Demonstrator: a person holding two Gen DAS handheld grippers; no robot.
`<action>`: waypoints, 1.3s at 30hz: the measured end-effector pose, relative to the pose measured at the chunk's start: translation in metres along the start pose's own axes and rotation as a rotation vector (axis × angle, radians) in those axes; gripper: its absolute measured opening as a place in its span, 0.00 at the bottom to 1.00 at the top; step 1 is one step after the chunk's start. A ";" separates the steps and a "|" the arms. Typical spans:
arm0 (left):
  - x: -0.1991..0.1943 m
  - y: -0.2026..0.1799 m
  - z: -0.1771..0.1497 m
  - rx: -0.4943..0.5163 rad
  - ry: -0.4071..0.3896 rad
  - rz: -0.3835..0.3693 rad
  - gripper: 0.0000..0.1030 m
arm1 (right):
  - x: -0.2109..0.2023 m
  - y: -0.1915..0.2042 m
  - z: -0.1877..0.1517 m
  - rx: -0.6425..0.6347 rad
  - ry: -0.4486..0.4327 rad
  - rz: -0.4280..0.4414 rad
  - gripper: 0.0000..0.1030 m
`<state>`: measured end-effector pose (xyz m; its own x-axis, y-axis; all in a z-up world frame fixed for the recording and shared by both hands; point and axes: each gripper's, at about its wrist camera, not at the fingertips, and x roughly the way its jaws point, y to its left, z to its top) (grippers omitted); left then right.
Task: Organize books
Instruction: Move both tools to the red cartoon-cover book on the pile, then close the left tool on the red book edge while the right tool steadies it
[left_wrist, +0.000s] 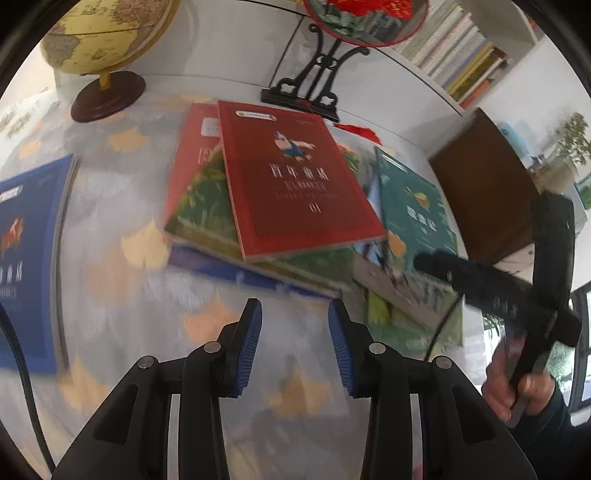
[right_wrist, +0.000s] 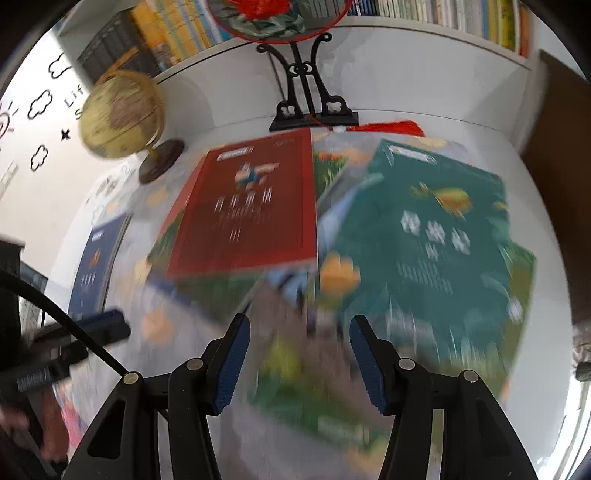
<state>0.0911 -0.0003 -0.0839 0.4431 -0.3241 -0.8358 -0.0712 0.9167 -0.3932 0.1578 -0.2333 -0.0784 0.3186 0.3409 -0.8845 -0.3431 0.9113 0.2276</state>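
Seen first from the left wrist, the left gripper (left_wrist: 295, 343) is held above the desk (left_wrist: 122, 295), its jaws standing apart with a narrow gap and nothing between the blue pads (left_wrist: 249, 347). Ahead of it a loose pile of books is spread on the patterned desk cover: a red book (left_wrist: 295, 184) lies uppermost, tilted across a green-covered book (left_wrist: 199, 210) and a second red one (left_wrist: 199, 136), while a teal book (left_wrist: 417, 206) lies just to its right. A blue book (left_wrist: 29, 258) lies well apart at the left edge. A globe (left_wrist: 107, 33) and a black fan stand (left_wrist: 314, 85) are set at the back, with a bookshelf (left_wrist: 461, 51) behind. At the right edge the right gripper (left_wrist: 428, 260) is seen, held by a hand (left_wrist: 513, 380) over the teal book. From the right wrist, heavily blurred, the right gripper (right_wrist: 299, 365) is seen with its jaws moderately open and empty, poised over the pile. The red book (right_wrist: 255, 206) lies ahead to the left and the teal book (right_wrist: 432, 236) ahead to the right, both overlapping other books below. The blue book (right_wrist: 99, 262) lies apart at the left, with the left gripper (right_wrist: 110, 326) just beside it. The globe (right_wrist: 122, 114) and fan stand (right_wrist: 306, 99) are seen behind.
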 end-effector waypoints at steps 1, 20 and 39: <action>0.003 0.002 0.005 -0.003 0.001 0.003 0.34 | 0.008 -0.001 0.014 0.004 -0.002 0.003 0.53; 0.081 -0.001 0.085 0.056 0.010 -0.036 0.39 | 0.083 -0.017 0.096 0.058 0.006 -0.066 0.55; 0.059 -0.002 0.061 0.021 -0.021 -0.058 0.40 | 0.055 -0.019 0.081 0.115 0.011 0.147 0.70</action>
<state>0.1723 -0.0068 -0.1091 0.4643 -0.3719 -0.8038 -0.0266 0.9013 -0.4323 0.2533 -0.2129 -0.0987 0.2630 0.4705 -0.8423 -0.2818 0.8724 0.3993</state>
